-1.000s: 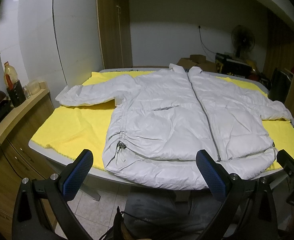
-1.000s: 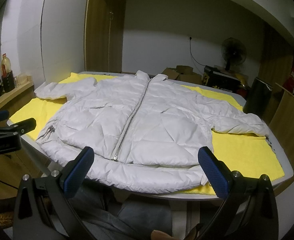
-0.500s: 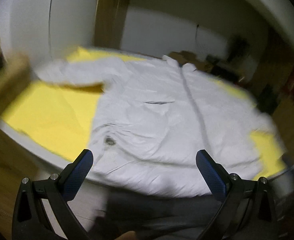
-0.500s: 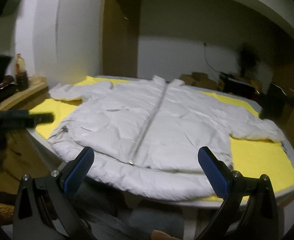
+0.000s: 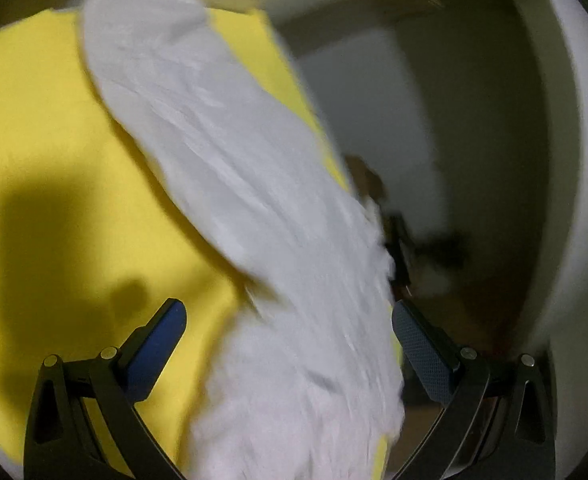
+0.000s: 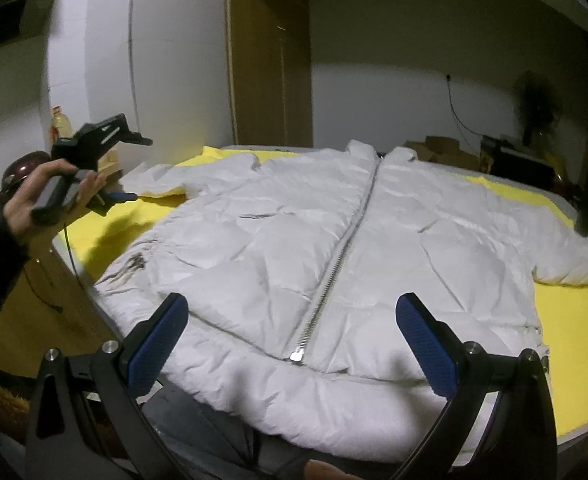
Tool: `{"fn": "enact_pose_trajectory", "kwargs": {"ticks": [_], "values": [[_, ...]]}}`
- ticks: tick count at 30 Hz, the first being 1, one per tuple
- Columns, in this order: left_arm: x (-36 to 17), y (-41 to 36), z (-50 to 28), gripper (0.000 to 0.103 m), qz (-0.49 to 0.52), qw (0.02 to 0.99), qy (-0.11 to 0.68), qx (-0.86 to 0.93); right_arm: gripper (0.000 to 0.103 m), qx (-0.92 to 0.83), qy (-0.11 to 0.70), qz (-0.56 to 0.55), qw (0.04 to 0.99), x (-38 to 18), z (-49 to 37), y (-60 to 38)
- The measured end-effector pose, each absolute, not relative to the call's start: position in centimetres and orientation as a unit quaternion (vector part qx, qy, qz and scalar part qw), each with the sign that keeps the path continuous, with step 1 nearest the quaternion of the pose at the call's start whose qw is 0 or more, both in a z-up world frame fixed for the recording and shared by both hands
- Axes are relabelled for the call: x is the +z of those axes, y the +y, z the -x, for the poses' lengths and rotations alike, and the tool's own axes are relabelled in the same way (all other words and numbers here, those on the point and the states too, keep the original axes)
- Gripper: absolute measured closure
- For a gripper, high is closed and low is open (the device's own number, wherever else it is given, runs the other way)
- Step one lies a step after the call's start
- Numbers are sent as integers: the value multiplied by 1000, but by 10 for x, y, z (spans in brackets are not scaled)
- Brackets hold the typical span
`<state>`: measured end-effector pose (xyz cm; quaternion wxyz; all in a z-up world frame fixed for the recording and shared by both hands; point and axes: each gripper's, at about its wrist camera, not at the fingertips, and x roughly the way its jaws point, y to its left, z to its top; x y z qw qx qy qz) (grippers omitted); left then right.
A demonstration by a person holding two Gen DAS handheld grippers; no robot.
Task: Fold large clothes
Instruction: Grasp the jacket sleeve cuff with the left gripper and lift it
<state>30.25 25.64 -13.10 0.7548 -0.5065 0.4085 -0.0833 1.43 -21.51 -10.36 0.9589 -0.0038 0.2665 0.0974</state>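
Note:
A white puffer jacket lies flat, zipped, front up, on a yellow cloth over the table. My right gripper is open and empty, just above the jacket's hem at the near edge. My left gripper is held off the table's left side, pointing at the jacket's left sleeve. In the blurred left wrist view the left gripper is open, with the white sleeve running between its fingers; contact cannot be told.
A wooden side cabinet stands left of the table with a bottle on it. Cardboard boxes, a fan and dark items stand behind the table. A wardrobe is at the back.
My left gripper has swung left and forward from the hem to the jacket's left sleeve, its view now blurred. My right gripper has moved closer over the hem. The jacket has not moved.

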Motion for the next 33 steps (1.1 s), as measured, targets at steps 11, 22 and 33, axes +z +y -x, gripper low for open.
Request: {"fn": "enact_pose_trajectory", "kwargs": {"ticks": [11, 22, 33], "values": [[-172, 298, -375, 2, 497, 782, 375, 13, 0, 65, 281, -13, 957, -102, -31, -235], [-175, 334, -419, 4, 499, 790, 357, 4, 0, 74, 286, 6, 955, -101, -42, -221], [-169, 372, -410, 4, 512, 793, 330, 25, 0, 74, 293, 19, 953, -100, -48, -206]]}}
